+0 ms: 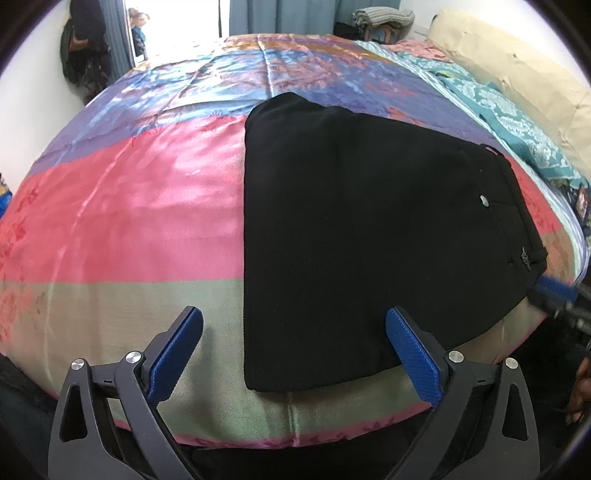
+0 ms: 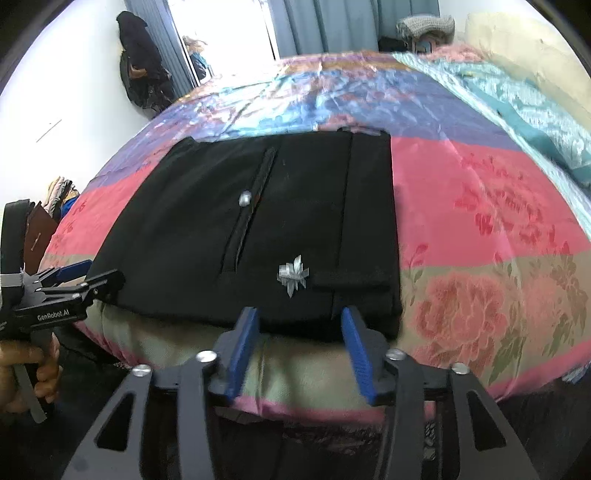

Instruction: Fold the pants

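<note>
Black pants (image 1: pixel 351 229) lie folded flat on the bed near its front edge. The waistband with a silver button (image 1: pixel 483 200) is at their right end. In the right wrist view the pants (image 2: pixel 207 229) show a back pocket, a button (image 2: pixel 245 198) and a silver star emblem (image 2: pixel 293 275). My left gripper (image 1: pixel 293 334) is open and empty, its jaws astride the pants' near left corner. My right gripper (image 2: pixel 299 325) is open and empty at the waistband's near edge. The left gripper (image 2: pixel 92 273) also shows at the pants' left end. The right gripper's blue tip (image 1: pixel 554 290) shows at the right.
The bed has a shiny quilt (image 1: pixel 129 221) in pink, green and purple bands. A teal blanket (image 1: pixel 509 110) and a beige pillow (image 1: pixel 517 70) lie at the right. Dark clothes (image 2: pixel 142 62) hang on the left wall. A bright doorway with curtains (image 2: pixel 229 26) is behind the bed.
</note>
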Demonstrator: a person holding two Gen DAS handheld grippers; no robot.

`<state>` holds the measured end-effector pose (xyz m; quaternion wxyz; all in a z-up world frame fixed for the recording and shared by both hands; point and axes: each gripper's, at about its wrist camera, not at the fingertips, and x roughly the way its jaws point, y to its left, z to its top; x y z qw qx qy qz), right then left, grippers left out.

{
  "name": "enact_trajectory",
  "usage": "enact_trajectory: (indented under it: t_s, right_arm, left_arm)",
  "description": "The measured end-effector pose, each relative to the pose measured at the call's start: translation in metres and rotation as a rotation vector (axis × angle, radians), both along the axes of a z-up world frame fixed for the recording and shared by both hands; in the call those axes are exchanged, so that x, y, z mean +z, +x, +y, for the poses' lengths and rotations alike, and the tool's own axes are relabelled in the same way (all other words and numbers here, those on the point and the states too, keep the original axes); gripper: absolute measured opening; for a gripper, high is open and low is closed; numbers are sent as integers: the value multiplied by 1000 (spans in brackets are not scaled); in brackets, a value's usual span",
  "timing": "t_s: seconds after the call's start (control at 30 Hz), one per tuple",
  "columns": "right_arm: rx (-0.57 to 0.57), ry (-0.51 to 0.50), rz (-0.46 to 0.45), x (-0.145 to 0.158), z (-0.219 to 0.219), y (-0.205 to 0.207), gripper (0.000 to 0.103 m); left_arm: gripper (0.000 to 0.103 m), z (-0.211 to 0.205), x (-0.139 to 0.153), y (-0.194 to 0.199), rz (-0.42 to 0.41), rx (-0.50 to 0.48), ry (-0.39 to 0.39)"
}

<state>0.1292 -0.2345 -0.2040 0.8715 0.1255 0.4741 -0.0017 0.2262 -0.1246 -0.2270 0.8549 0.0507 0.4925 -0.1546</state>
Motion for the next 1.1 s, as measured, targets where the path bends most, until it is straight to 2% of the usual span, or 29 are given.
enact_trajectory:
  t_s: [0.07, 0.1, 0.2, 0.33, 0.4, 0.43, 0.5, 0.6, 0.67, 0.73, 0.8, 0.87, 0.97, 1.0, 1.03, 1.07, 1.1]
  right_arm:
    - [-35, 53, 121, -18, -4, 1, 58]
    - [-55, 85, 123, -19, -8, -2, 58]
    - [-70, 129, -9, 5, -16, -16, 58]
    - [-89, 181, -169, 35, -30, -38, 61]
    - [-126, 237, -218, 40, -47, -44, 77]
    - [-131, 269, -222, 40, -57, -41, 79]
    - [-116, 344, -202, 34, -82, -25, 79]
    - [-83, 451, -141, 16, -113, 9, 79]
    - [-70, 500, -82, -2, -132, 34, 79]
    - [-58, 548, -32, -18, -145, 54, 79]
    - [-22, 649, 18, -37, -152, 74, 79]
    - [5, 725, 70, -53, -150, 87, 79]
    - [51, 764, 102, -67, -140, 102, 79]
    - [63, 779, 101, -68, -137, 105, 79]
    - [79, 800, 107, -70, -131, 109, 79]
    - [89, 790, 117, -71, -124, 113, 77]
    - [104, 754, 126, -71, -118, 117, 69]
  left_arm:
    - [99, 1, 1, 0, 7, -1, -9]
    - [99, 2, 2, -1, 8, -4, -14]
    - [99, 7, 5, -4, 23, -10, -43]
    - [99, 24, 20, -2, 30, -5, -128]
    - [99, 37, 29, 5, 10, 15, -166]
    - [99, 46, 33, 13, 9, 27, -196]
    - [99, 56, 33, 33, 43, 37, -243]
    - [99, 65, 25, 70, 142, 7, -381]
    - [99, 61, 13, 92, 226, -16, -434]
    - [98, 51, 1, 105, 279, -42, -443]
    - [98, 39, -11, 114, 327, -76, -453]
    - [98, 31, -20, 117, 347, -99, -454]
    - [97, 17, -24, 120, 349, -136, -469]
    - [94, 14, -24, 122, 360, -143, -489]
    - [83, 10, -27, 124, 378, -146, -512]
    - [75, 6, -29, 126, 380, -128, -487]
    - [52, 5, -29, 125, 371, -118, -456]
